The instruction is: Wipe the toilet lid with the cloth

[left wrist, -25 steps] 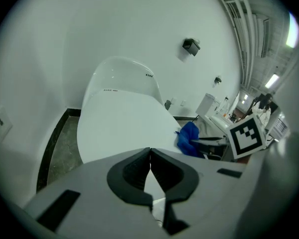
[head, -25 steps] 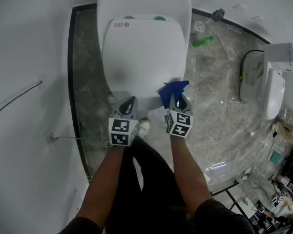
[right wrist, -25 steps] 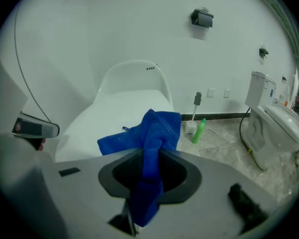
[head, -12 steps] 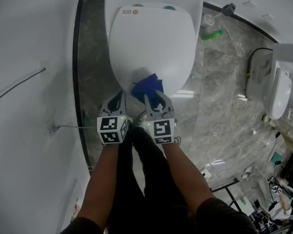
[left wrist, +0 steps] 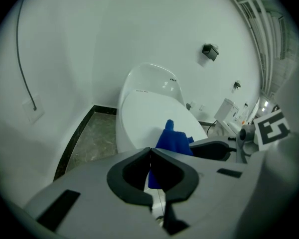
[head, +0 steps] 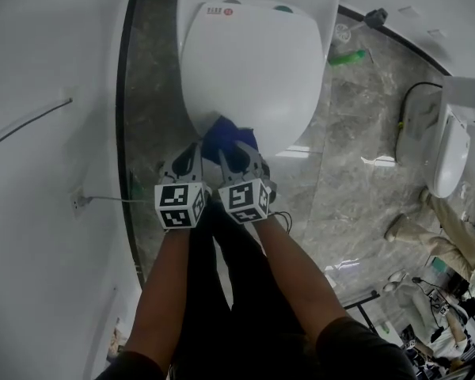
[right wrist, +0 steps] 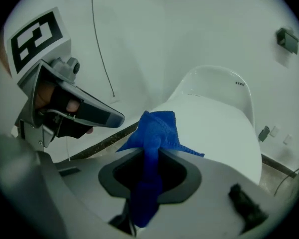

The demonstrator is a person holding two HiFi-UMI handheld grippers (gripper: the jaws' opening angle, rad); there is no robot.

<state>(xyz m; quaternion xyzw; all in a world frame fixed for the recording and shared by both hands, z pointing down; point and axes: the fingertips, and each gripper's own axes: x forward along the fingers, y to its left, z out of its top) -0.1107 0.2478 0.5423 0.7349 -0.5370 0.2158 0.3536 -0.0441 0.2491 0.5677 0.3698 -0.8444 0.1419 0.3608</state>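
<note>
The white toilet lid (head: pixel 249 62) is down, filling the top of the head view. A blue cloth (head: pixel 224 137) rests on the lid's front left edge, and my right gripper (head: pixel 231 147) is shut on it. In the right gripper view the cloth (right wrist: pixel 154 138) is bunched between the jaws over the lid (right wrist: pixel 219 128). My left gripper (head: pixel 191 150) is shut with nothing in it, just left of the right one, beside the bowl's front. In the left gripper view the cloth (left wrist: pixel 173 141) and lid (left wrist: pixel 149 118) lie ahead of the left gripper (left wrist: pixel 150 149).
A white wall (head: pixel 47 133) runs close on the left with a cable (head: pixel 24 133) on it. Grey marble floor (head: pixel 340 180) spreads to the right. A green bottle (head: pixel 347 56) lies by the toilet base. Another white fixture (head: pixel 451 149) stands at the right edge.
My right gripper has carried the cloth leftward along the lid's front edge, from the right side to the left, and rolled. The left gripper has shifted a little left.
</note>
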